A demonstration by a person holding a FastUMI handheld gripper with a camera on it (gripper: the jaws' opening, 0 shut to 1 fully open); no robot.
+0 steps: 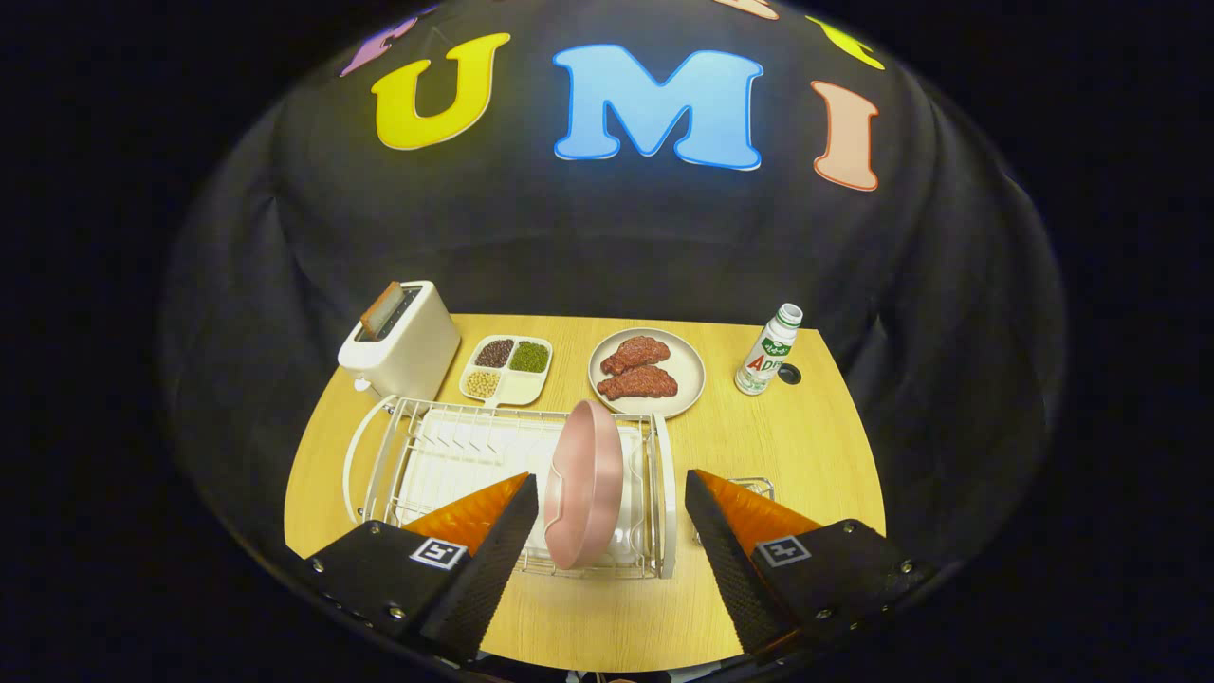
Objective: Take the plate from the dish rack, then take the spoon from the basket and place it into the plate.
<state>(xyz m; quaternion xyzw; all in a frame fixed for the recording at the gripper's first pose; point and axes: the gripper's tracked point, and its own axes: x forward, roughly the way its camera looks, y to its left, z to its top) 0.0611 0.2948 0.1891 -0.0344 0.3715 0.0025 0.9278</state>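
Claw spread wide, nothing in it. Pink plate stands on edge at the right end of the white rack, between the fingers, closer to the left one, not touching as far as I can tell. Wire basket just right of rack, mostly hidden by right finger. Far side of counter: toaster, divided tray, plate of meat, bottle.

Pink round plate upright in white wire dish rack; behind: white toaster, 4-section tray, beige meat plate, bottle rightmost. Gripper fingers apart, flanking plate.
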